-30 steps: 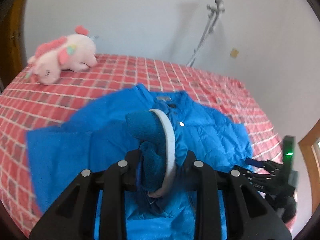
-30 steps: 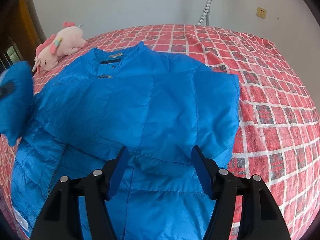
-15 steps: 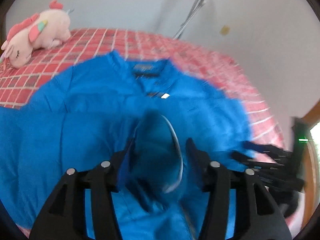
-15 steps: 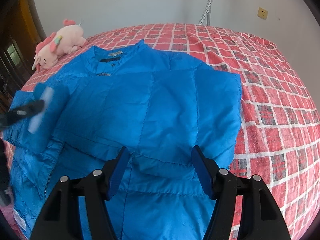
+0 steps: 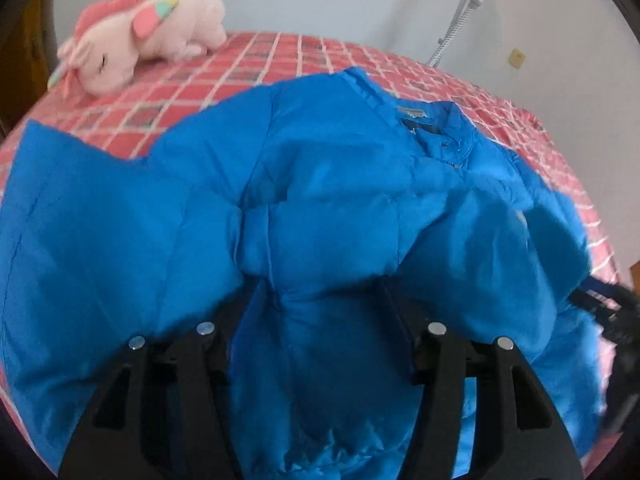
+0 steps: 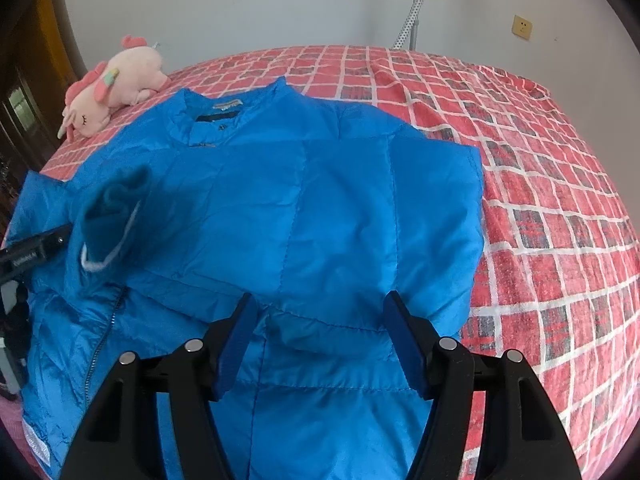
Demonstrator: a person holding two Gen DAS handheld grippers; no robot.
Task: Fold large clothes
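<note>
Between left gripper (image 5: 324, 292) fingers: blue jacket (image 5: 320, 200), jaws opening
Right gripper (image 6: 320, 320): fingers apart, above jacket
Beyond fingertips: red checked bedspread (image 6: 540, 200), plush toy (image 6: 112, 84)

I face a bed covered by a red bedspread (image 6: 540, 184) checked with white lines and dark squares, filling the middle and right of my right view. Behind it, a plain pale grey wall (image 6: 248, 4) spans the top of the frame. A small yellowish wall socket (image 6: 522, 26) sits upper right. A white pole stand (image 6: 416, 8) rises at top centre-right. Dark brown wooden furniture (image 6: 24, 92) occupies the left edge. A pink plush unicorn (image 6: 116, 84) lies upper left. Daylight is even.
</note>
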